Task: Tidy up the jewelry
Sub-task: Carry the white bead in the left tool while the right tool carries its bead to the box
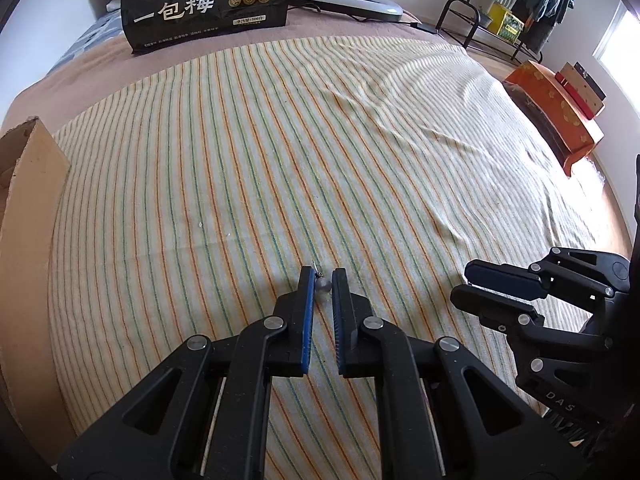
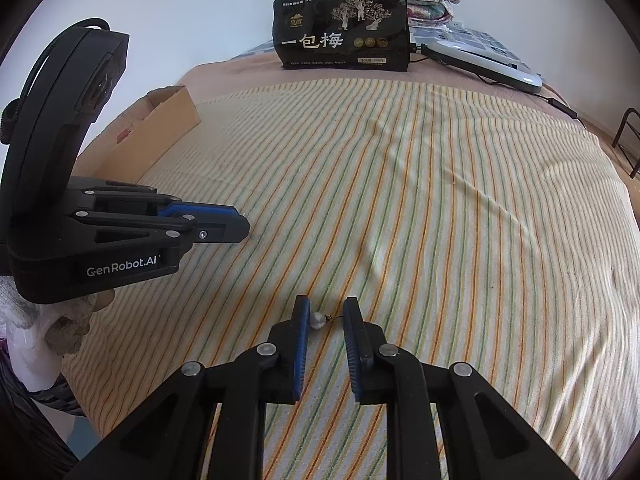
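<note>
Left gripper (image 1: 323,276) jaws pinch a small silver bead earring (image 1: 322,285) for lifting; right gripper (image 2: 326,312) jaws, at three o'clock, stand slightly spread around a round pearl earring (image 2: 318,321).

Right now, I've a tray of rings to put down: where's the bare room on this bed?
The wide striped blanket between the cardboard box, the black bag and the near edge is bare. Crowded: that near edge, where the left gripper and right gripper each straddle a pearl earring.
</note>
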Demonstrator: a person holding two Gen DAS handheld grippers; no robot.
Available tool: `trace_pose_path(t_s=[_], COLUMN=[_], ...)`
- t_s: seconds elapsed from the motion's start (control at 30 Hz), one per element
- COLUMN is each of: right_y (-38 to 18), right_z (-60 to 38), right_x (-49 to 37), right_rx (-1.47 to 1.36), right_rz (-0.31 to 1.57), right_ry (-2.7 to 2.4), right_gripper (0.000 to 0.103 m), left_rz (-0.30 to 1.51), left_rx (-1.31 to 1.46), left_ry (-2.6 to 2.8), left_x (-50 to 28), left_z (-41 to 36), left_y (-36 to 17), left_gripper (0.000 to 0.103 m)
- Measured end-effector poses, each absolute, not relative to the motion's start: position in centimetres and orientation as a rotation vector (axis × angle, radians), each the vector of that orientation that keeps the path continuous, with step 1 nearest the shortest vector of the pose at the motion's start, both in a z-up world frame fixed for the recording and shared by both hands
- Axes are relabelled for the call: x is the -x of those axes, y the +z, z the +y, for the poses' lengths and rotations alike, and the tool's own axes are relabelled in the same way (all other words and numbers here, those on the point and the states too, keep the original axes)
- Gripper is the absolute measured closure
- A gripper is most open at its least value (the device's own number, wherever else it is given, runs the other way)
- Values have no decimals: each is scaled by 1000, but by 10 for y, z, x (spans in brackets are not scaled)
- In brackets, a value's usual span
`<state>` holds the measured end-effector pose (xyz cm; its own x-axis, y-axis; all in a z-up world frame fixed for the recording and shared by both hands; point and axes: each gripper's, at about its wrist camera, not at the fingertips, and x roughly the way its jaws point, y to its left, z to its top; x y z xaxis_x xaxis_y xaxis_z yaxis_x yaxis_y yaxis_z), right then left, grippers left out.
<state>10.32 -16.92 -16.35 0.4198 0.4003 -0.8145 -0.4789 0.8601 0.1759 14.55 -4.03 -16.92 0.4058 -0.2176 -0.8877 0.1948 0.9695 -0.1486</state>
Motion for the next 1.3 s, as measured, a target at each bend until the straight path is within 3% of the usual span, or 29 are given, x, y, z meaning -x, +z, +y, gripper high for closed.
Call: trace_pose_path(t_s=[1.3], right_y=[-39], right_z=[-127], right_x=[-79], right_rx=[48], right_rz=[737], right_ry=[567], right_gripper=[88], left_rz=[810], left_rx=[52], left_ry=[-103], left_x=[-60], left_z=[48], left_y=[-36], left_gripper=[96])
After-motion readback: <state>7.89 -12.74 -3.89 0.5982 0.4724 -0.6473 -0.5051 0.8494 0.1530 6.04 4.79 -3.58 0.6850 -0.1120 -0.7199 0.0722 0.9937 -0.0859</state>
